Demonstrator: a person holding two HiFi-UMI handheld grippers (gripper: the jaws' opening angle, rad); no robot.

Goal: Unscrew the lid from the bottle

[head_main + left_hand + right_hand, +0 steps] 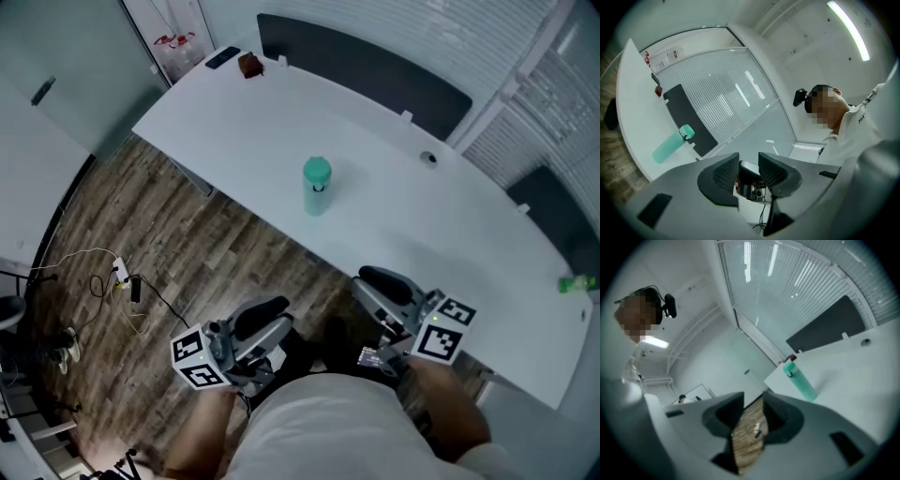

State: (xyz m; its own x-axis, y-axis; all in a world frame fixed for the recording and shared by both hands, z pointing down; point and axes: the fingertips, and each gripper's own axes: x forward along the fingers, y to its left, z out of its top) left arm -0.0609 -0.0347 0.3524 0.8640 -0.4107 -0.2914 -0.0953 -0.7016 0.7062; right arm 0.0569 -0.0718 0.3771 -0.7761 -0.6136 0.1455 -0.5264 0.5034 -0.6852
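Left tongs (749,159), right tongs (753,397) empty; bottle (317,199) upright, lid (317,170) up.

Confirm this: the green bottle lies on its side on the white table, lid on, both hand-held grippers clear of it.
Not quite: the head view shows the bottle standing upright on the table, lid on, with the left hand-held gripper and right hand-held gripper clear of it.
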